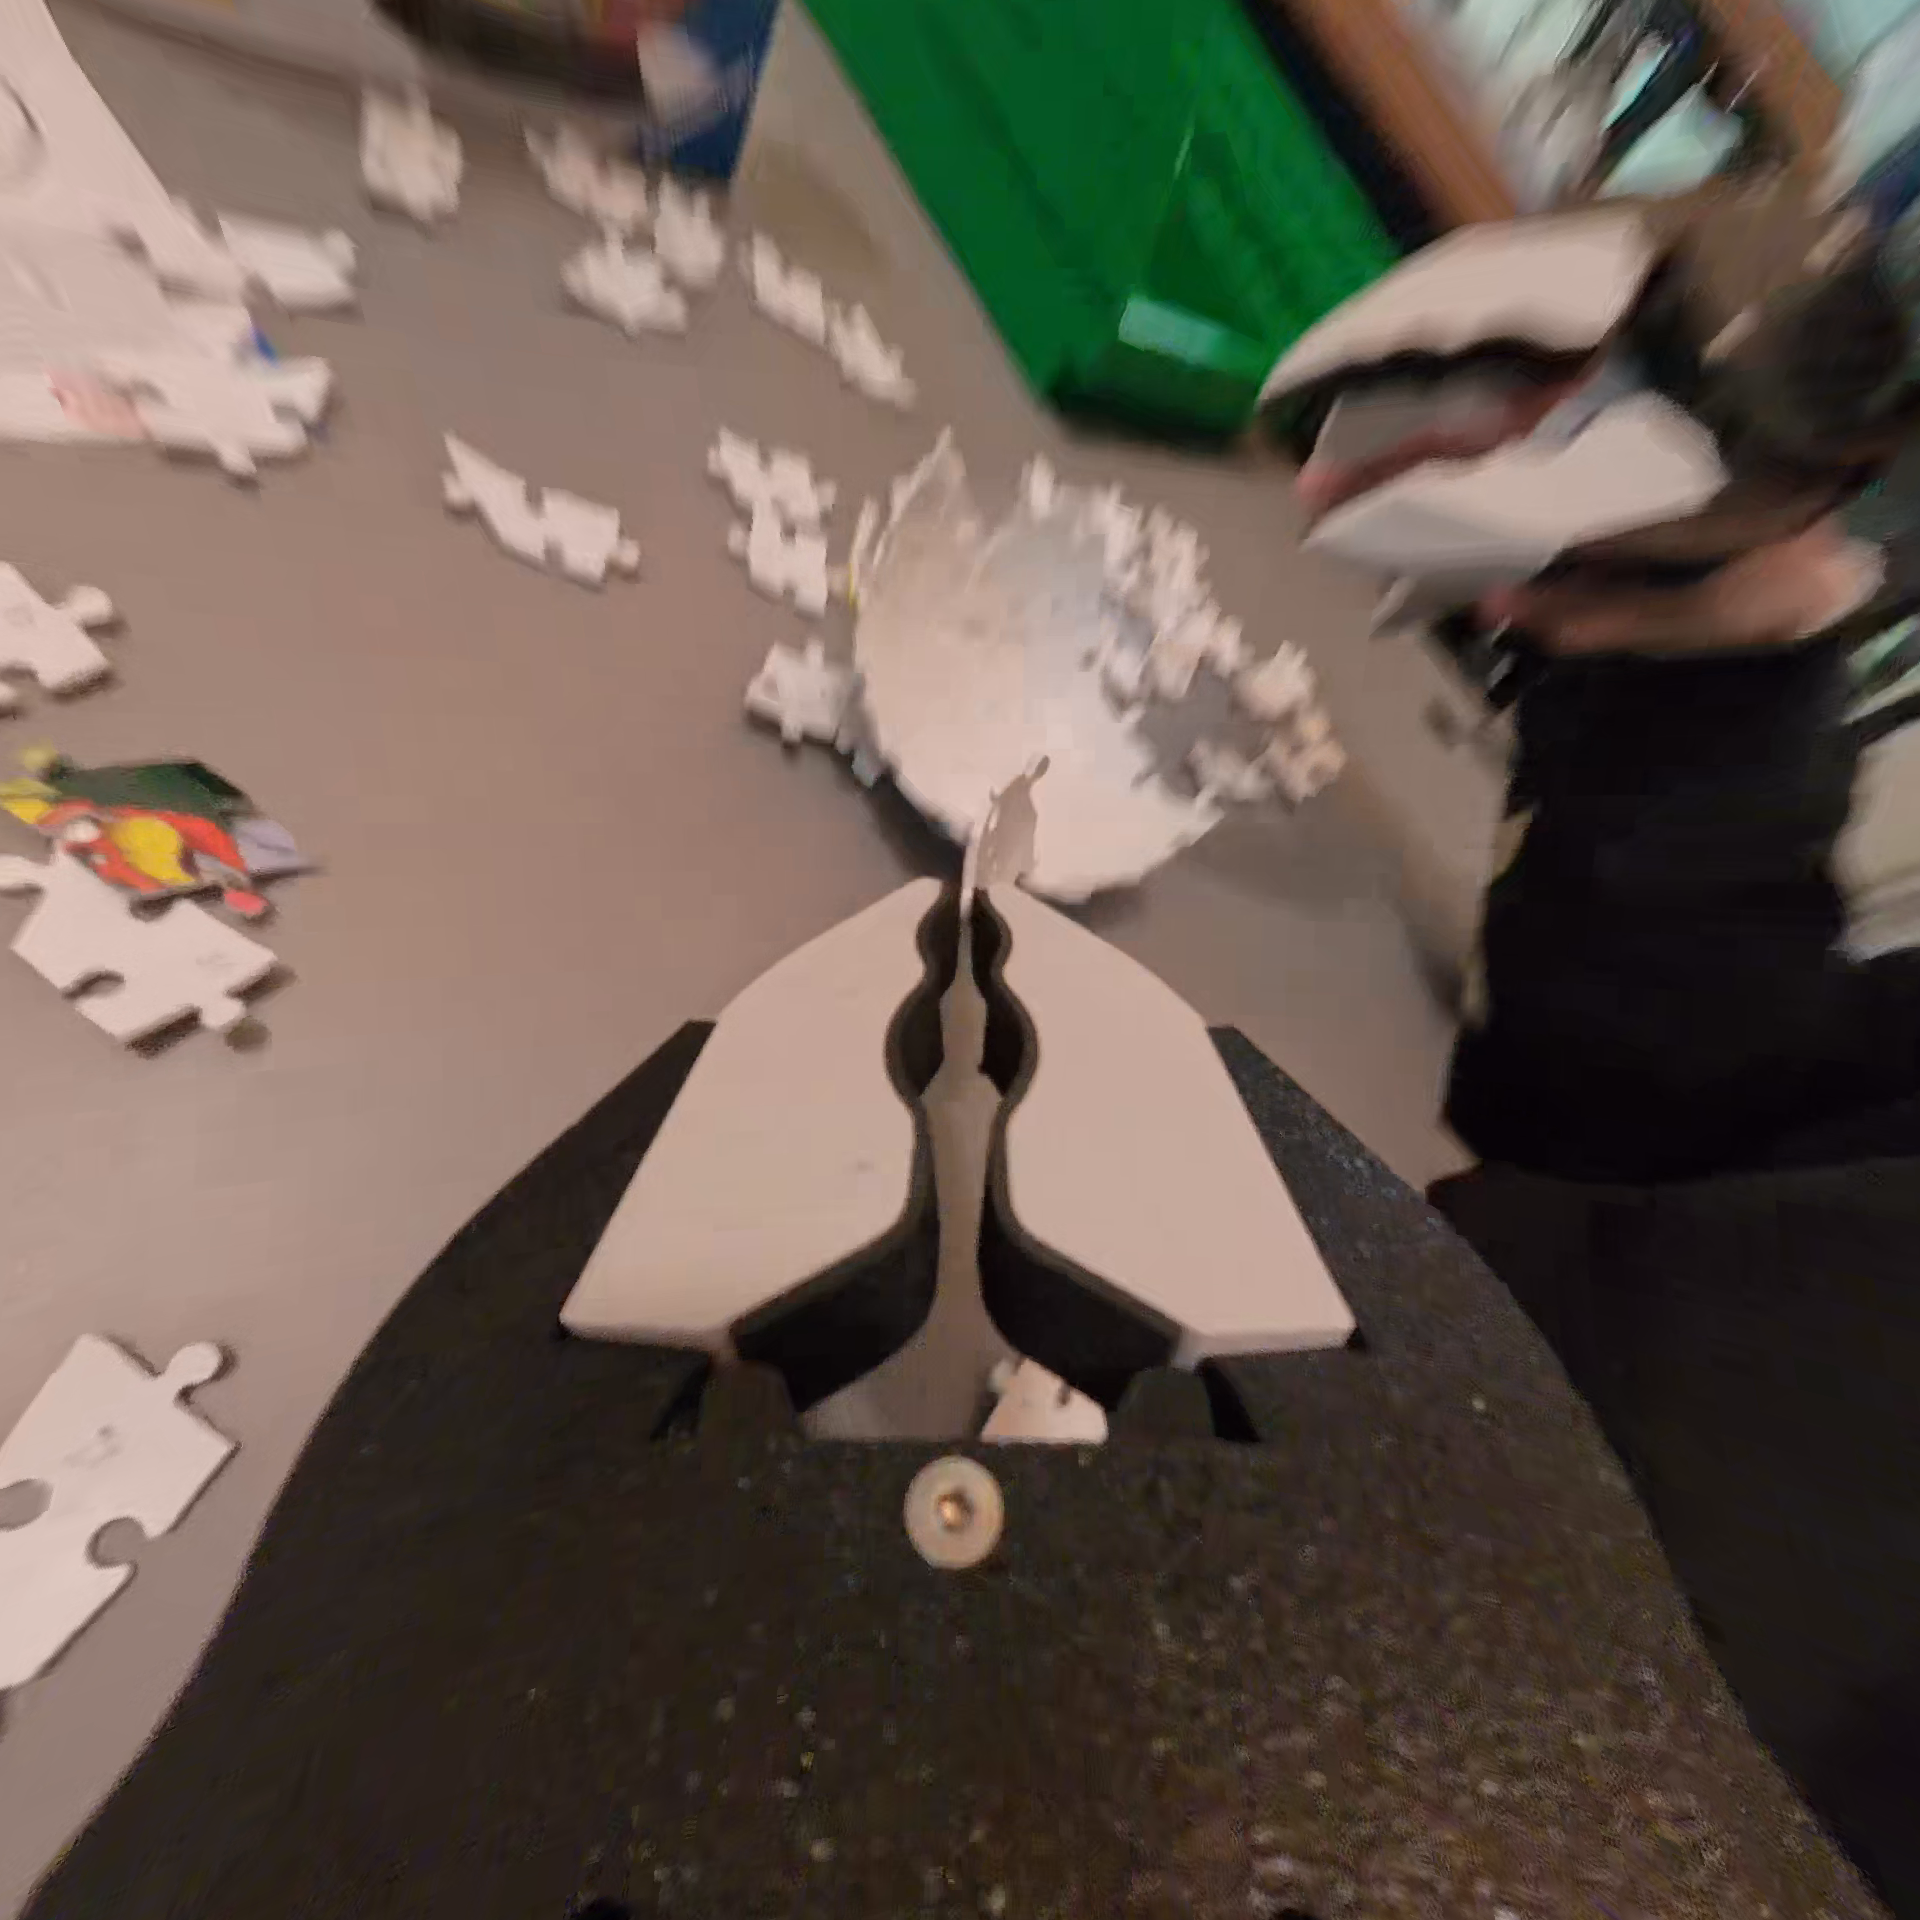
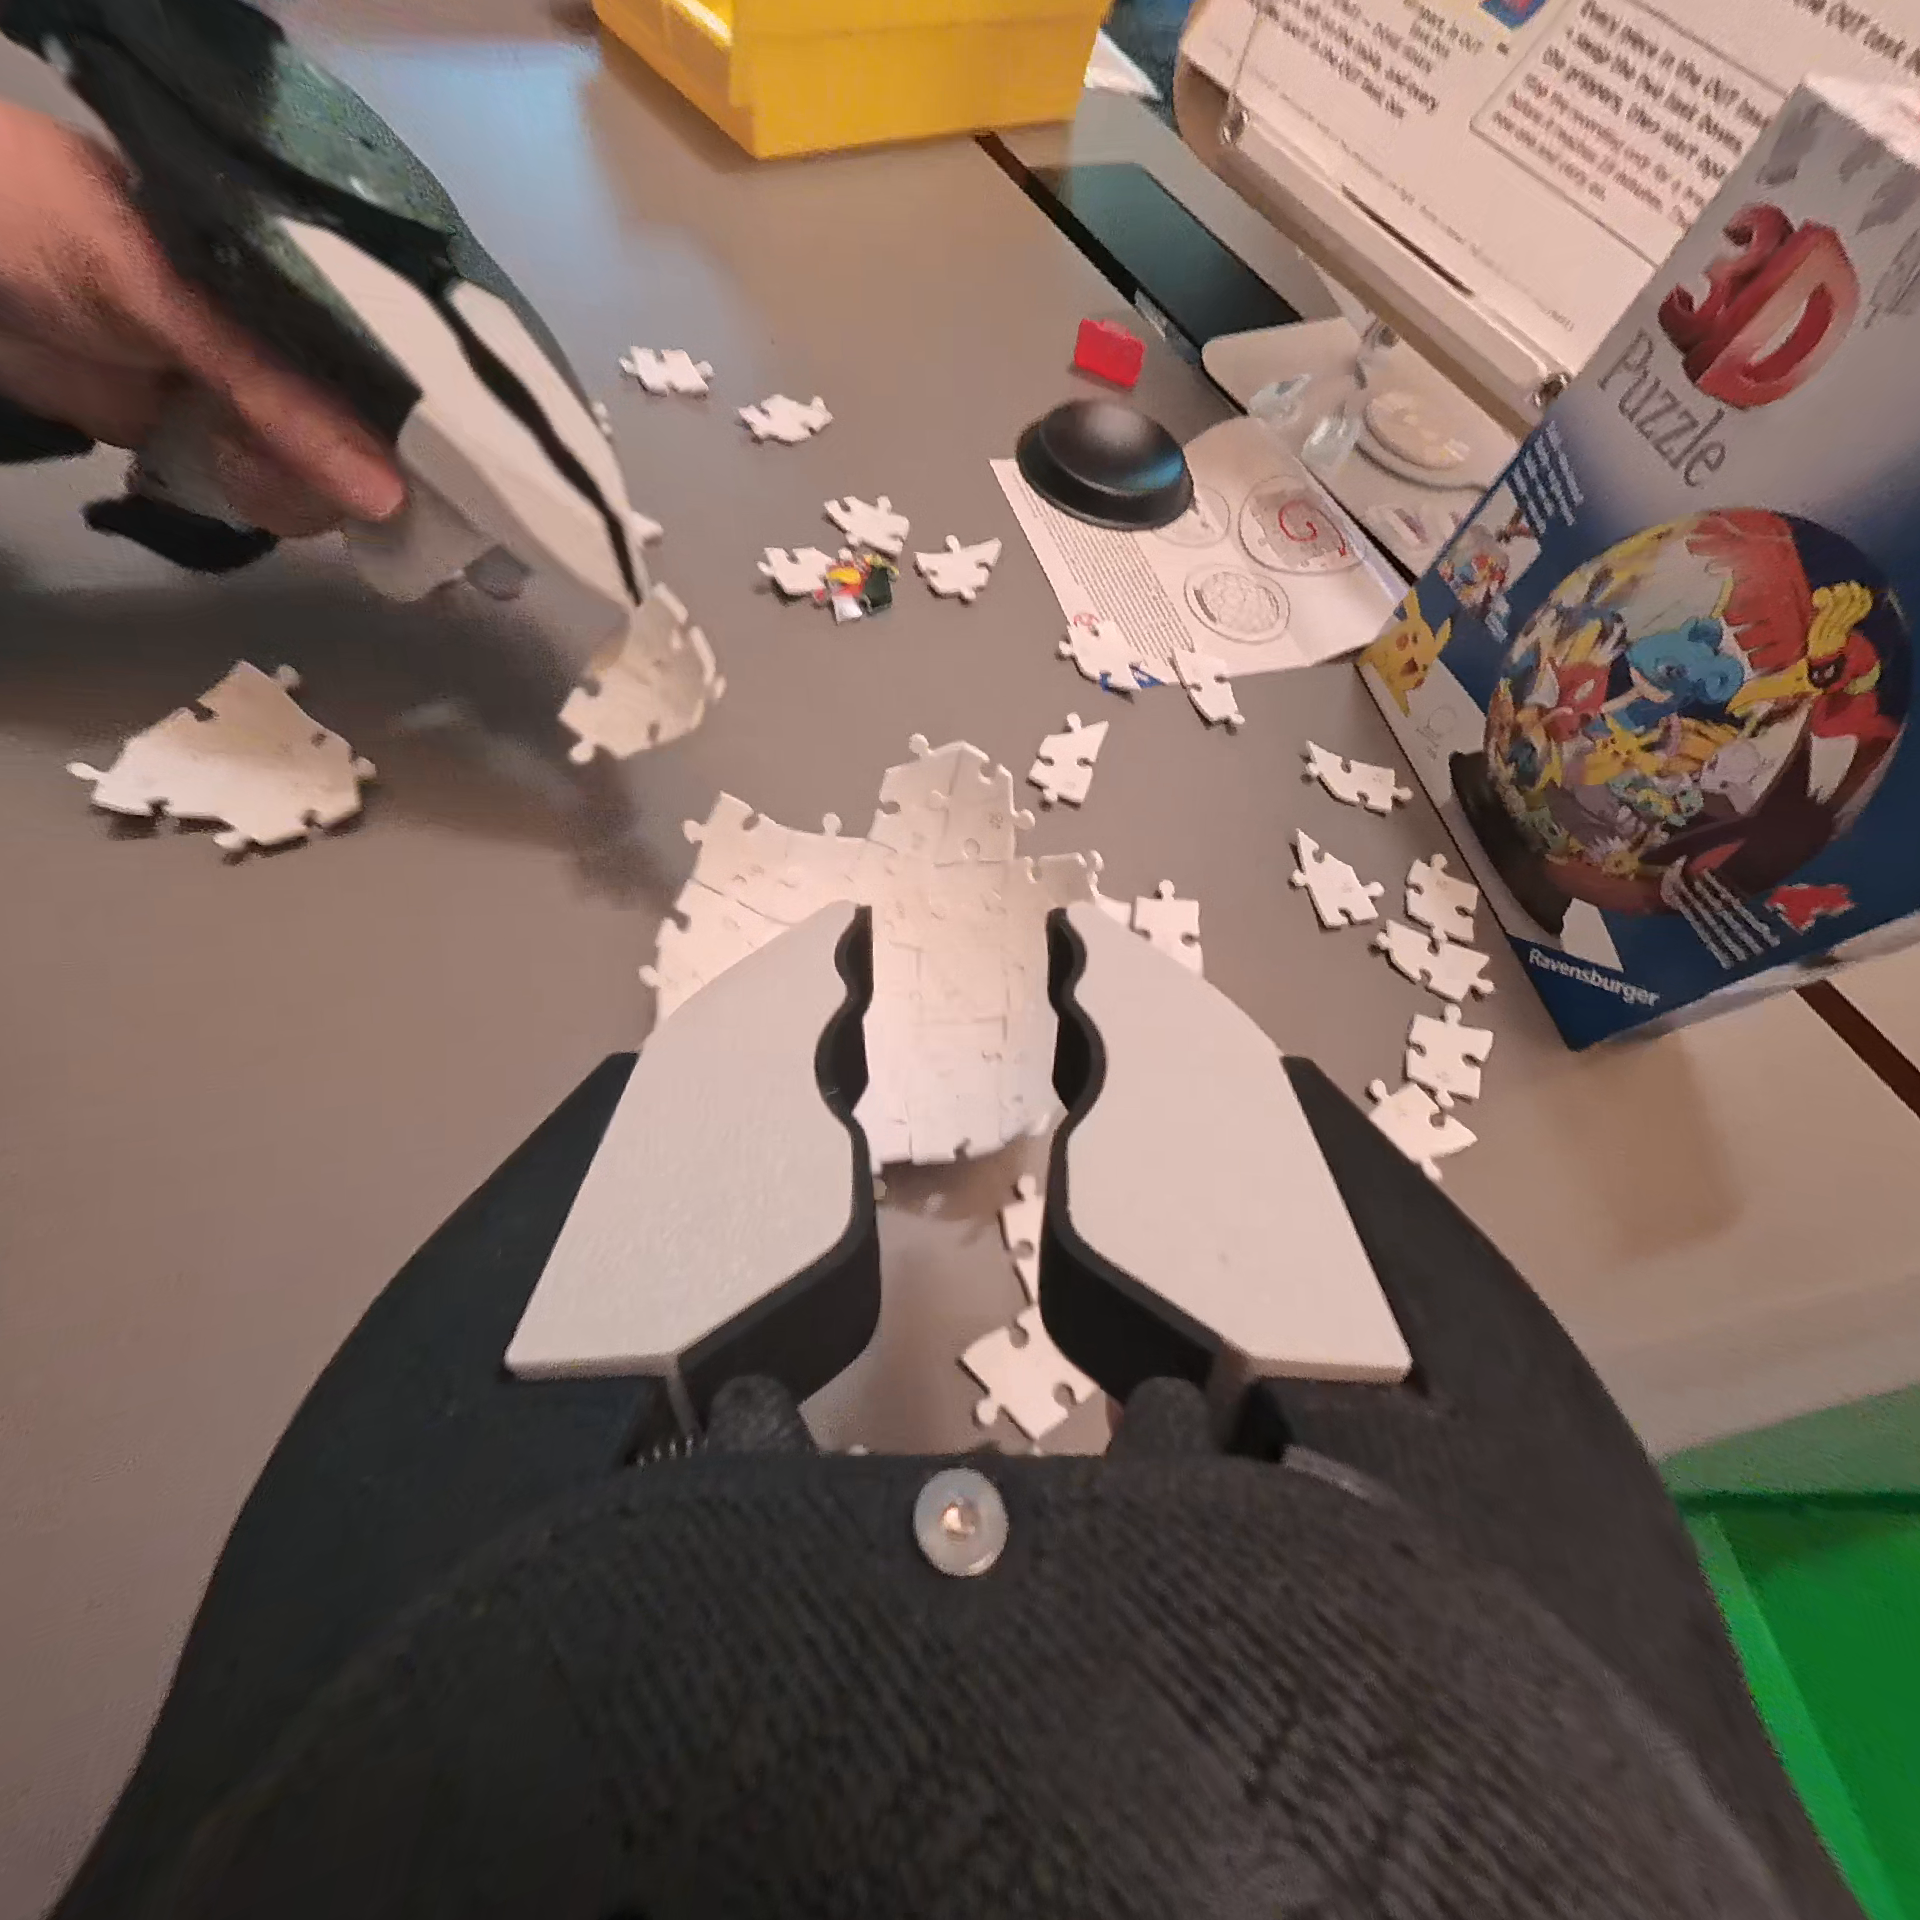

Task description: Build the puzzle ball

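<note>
- Puzzle bits (image 2: 1340, 883) lie loose across the gray table (image 2: 312, 1039), most unjoined.
- Left gripper (image 1: 971, 914) pinches a joined white chunk (image 2: 649, 686).
- Right gripper (image 2: 956, 935) gapes over a bigger curved chunk (image 2: 935, 831), not squeezing.

Left side of the grey table (image 2: 312, 1039) is pretty open — only one curved white puzzle chunk (image 2: 234, 769) sits there. The right is crowded: loose white pieces (image 2: 1439, 961) scattered in front of the puzzle box (image 2: 1662, 748), black dome stand (image 2: 1103, 462) and leaflet (image 2: 1195, 582) behind. Yellow bin (image 2: 852, 62) blocks the far edge — green crate (image 2: 1818, 1621) sits at the near right.
</note>
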`<control>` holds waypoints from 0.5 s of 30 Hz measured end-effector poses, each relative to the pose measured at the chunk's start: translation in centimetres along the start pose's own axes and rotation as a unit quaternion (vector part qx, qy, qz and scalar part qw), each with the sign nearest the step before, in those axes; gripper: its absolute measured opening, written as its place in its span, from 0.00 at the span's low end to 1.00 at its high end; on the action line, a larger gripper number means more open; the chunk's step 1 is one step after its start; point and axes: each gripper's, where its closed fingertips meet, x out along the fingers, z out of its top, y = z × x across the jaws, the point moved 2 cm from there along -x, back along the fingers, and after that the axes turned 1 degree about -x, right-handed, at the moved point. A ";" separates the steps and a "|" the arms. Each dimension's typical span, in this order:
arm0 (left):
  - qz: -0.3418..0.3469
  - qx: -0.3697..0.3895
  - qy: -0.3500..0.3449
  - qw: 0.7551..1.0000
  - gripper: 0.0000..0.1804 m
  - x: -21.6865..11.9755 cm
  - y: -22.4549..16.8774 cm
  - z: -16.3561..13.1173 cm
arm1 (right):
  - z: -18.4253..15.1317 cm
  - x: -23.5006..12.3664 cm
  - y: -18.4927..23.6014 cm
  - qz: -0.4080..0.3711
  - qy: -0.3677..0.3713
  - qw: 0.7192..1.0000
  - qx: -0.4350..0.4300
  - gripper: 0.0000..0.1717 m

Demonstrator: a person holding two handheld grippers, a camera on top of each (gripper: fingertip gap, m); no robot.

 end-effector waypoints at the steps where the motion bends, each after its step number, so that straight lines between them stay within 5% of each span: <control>1: -0.019 -0.012 -0.040 0.999 0.01 -0.7 -0.5 1.2 | 0.5 0.0 0.2 0.007 -0.015 1.000 0.005 0.19; 8: -0.044 0.034 -0.275 0.960 0.01 -2.7 -4.6 7.4 | 6.2 2.0 2.4 0.119 -0.178 0.972 0.101 0.19; 11: -0.058 0.058 -0.306 0.948 0.01 -2.3 -6.4 8.1 | 7.5 2.5 2.9 0.157 -0.210 0.957 0.124 0.17; 15: -0.042 0.098 -0.318 0.942 0.01 -2.1 -7.1 8.2 | 8.7 1.7 3.0 0.196 -0.255 0.937 0.140 0.02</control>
